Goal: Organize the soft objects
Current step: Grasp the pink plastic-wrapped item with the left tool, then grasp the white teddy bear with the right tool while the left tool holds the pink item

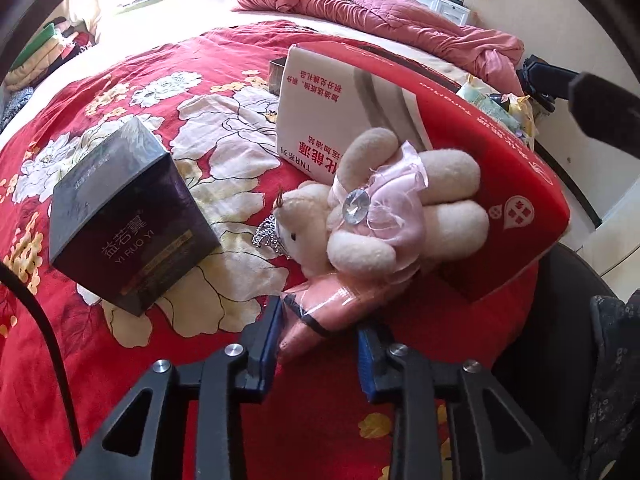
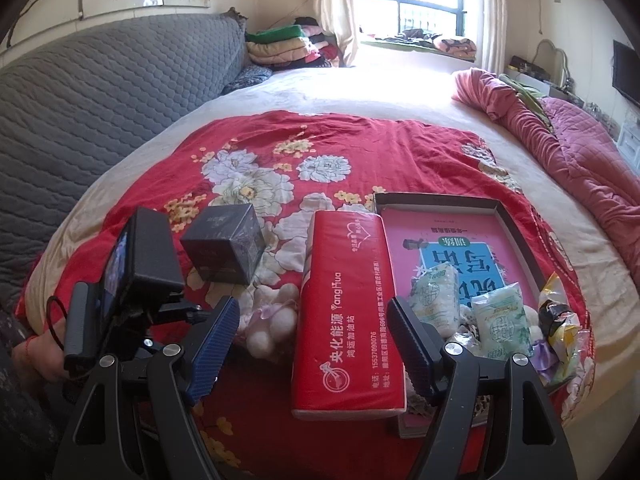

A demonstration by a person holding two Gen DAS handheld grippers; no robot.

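**Mia:** Bunny toy (image 1: 384, 216) is lying on its side in the middle of the left wrist view. See the blue fingers (image 1: 268, 344) at the bottom? The left gripper (image 1: 316, 354) is spread wide and holds nothing. A pink wrapped pack (image 1: 320, 312) pokes in between the fingers, and I can't tell if it touches them.

**Ben:** What is the bunny leaning on?

**Mia:** Its back is against the red tissue pack (image 1: 480, 168), to the right. Its feet rest on the pink pack. A dark box (image 1: 128, 224) sits at the left, apart from the bunny. All of it is on the red flower blanket (image 1: 120, 92).

**Ben:** And the other one?

**Mia:** The right gripper (image 2: 312, 344) is released too, with nothing in it. The red tissue pack (image 2: 344, 308) lies between its fingers but does not touch them. The bunny (image 2: 272, 316) is low and left of the pack. To the right is a dark tray (image 2: 440, 200) with a pink book (image 2: 420, 240) and pale green packets (image 2: 500, 320)
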